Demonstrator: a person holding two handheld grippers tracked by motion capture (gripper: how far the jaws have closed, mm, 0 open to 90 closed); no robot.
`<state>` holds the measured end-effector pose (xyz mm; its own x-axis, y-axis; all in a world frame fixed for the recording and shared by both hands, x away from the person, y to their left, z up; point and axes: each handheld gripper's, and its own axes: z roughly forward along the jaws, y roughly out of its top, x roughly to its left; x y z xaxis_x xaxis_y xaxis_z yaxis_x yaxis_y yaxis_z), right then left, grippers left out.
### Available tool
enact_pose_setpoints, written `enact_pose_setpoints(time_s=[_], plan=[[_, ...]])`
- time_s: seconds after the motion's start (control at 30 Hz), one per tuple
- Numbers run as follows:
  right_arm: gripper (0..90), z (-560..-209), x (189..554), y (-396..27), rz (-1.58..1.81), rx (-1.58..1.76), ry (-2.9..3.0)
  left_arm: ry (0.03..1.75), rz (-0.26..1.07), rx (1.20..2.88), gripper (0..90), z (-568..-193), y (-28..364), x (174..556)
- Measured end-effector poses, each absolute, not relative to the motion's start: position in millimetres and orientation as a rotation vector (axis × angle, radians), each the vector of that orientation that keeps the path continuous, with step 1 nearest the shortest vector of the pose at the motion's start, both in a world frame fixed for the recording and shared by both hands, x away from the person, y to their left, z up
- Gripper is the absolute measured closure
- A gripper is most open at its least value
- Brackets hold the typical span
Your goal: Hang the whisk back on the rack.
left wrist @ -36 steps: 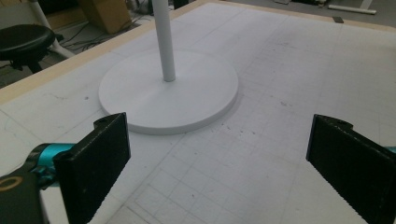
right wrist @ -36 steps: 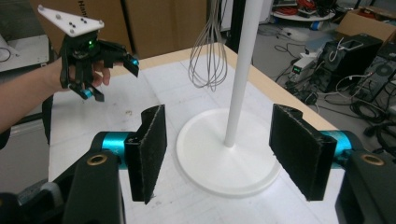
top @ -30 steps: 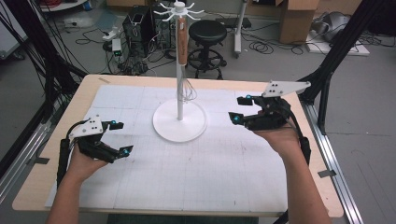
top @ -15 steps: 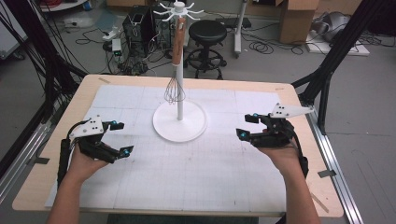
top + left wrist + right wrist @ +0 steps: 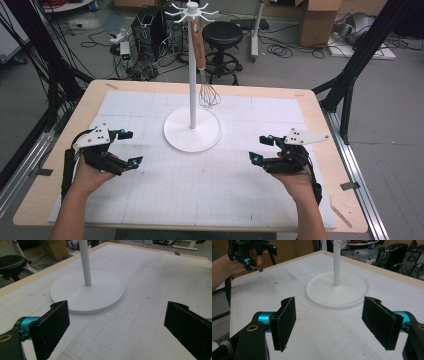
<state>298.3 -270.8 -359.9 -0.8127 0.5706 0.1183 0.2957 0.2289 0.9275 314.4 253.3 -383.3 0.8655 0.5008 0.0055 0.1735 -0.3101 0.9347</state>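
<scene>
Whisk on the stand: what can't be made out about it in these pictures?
- High view: how the whisk hooks onto the stand top; too small, partly cut by the upper edge.
- Right gripper view: whisk wires cut off by the top edge.
- Left gripper view: the post runs off the top edge.

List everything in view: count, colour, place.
stand: 1, white, round base mid-table, hooks on top
whisk: 1, wooden handle with wire head, hanging from the stand's hooks
mat: 1, white with grid, covering the table
table: 1, light wood
stool: 1, black, on the floor behind the table
boxes: cardboard, brown, floor at far right
left gripper: 1, black, jaws open, over the mat at left
right gripper: 1, black, jaws just opened wider, nothing between them, over the mat at right
</scene>
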Motion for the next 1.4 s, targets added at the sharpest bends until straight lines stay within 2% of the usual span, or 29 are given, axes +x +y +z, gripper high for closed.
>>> enact_pose_setpoints(time_s=[0.27,0.57,1.4], plan=[[18.9,-377,299,-273,1.567,0.851,2.275,0.501,0.333,1.867,6.9,-385,253,315],[11.3,-380,302,-279,1.547,0.874,2.252,0.508,0.322,1.873,6.9,-388,251,316],[10.7,-382,305,-281,1.526,0.892,2.255,0.506,0.309,1.89,6.9,-392,248,316]])
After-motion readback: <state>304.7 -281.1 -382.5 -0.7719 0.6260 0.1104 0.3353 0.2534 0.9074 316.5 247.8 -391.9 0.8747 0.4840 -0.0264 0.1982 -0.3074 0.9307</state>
